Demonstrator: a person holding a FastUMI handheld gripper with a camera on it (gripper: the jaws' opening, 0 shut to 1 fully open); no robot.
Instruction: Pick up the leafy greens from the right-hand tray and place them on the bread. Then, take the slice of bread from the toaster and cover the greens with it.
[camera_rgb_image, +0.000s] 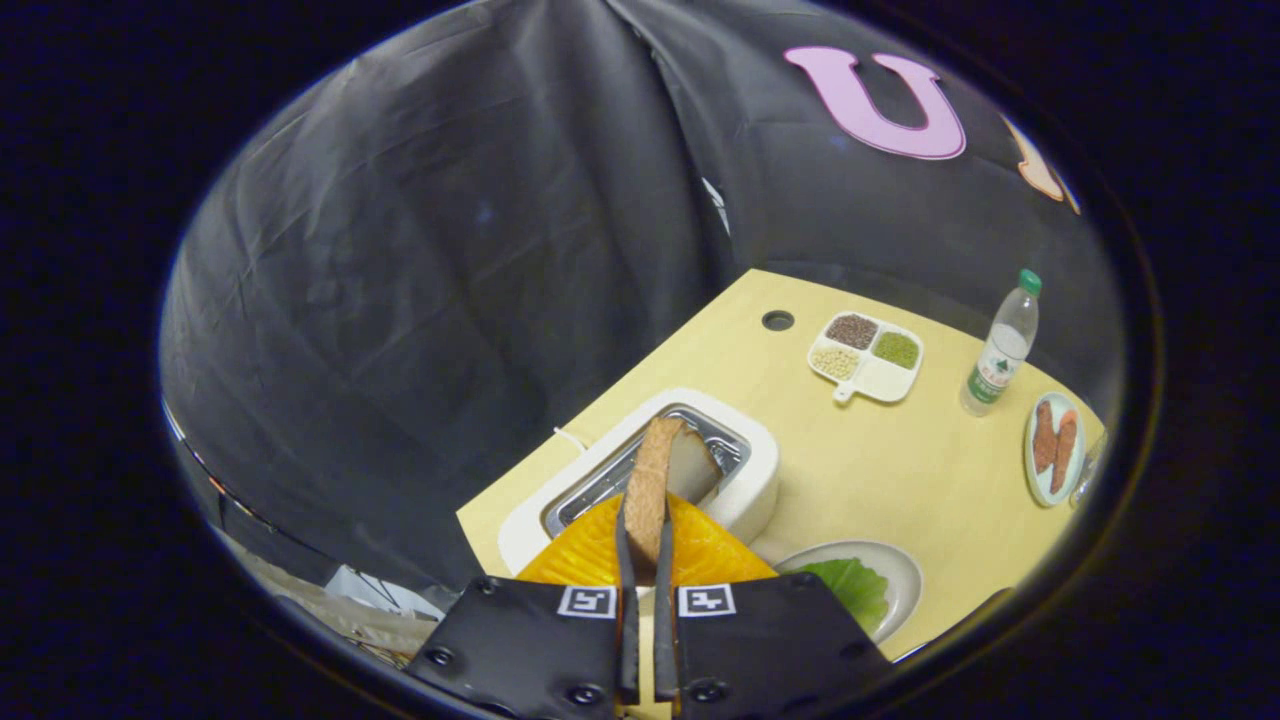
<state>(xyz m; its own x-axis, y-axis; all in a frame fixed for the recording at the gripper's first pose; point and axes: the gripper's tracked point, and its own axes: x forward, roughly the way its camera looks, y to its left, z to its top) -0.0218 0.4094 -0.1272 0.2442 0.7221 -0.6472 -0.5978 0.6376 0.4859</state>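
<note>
1. The gripper (646, 560) has both fingers clamped on the bread slice (655, 480), held above the toaster (690, 470).
2. The leafy greens (850, 585) lie on a plate (900, 570) beside the toaster.

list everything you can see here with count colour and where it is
table: 1, pale yellow, under everything
toaster: 1, white, just beyond the fingers
bread slice: 1, brown crust, clamped between the fingers above the toaster slot
plate: 1, white, right of the toaster
leafy greens: 1 leaf, green, on that plate
divided dish: 1, white, holding grains, beyond the toaster
bottle: 1, clear with green cap, right of the dish
sausage plate: 1, pale, below the bottle
gripper: 1, closed on the bread slice
</note>
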